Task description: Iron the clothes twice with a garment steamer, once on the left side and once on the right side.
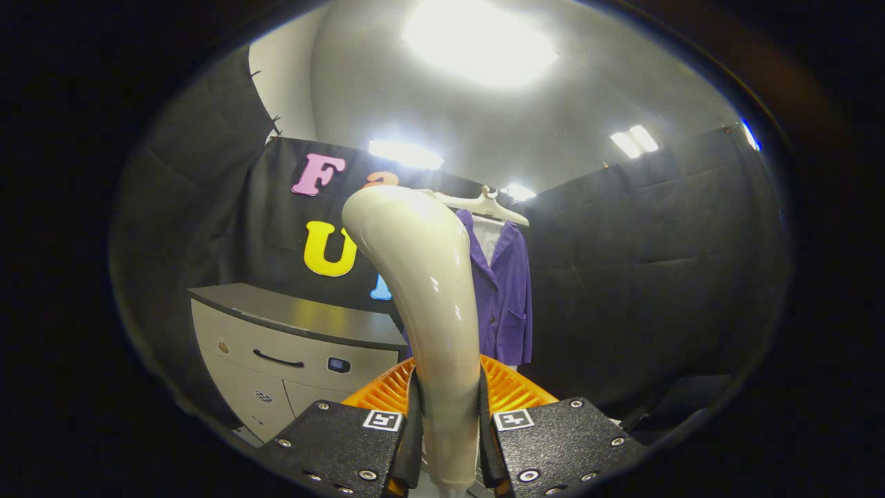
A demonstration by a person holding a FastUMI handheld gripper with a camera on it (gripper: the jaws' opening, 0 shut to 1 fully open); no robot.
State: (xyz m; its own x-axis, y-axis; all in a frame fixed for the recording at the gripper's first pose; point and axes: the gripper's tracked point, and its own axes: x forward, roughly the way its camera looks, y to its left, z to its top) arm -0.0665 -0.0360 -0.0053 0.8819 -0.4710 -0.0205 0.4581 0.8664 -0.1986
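A cream garment steamer point(425, 290) stands upright between my fingers, its handle clamped on both sides and its curved head rising ahead of me. My gripper point(448, 422) is shut on that handle. Beyond the steamer hangs a purple jacket point(508, 294) on a pale hanger point(484, 205), with a white shirt point(488, 238) showing at its collar. The steamer's head covers the jacket's left part. The jacket is well beyond the fingertips and apart from the steamer.
A grey cabinet point(290, 346) with a drawer handle stands to the left of the jacket, its top roughly level with the jacket's lower half. Black cloth walls close the booth behind and to the right. Ceiling lights glare overhead.
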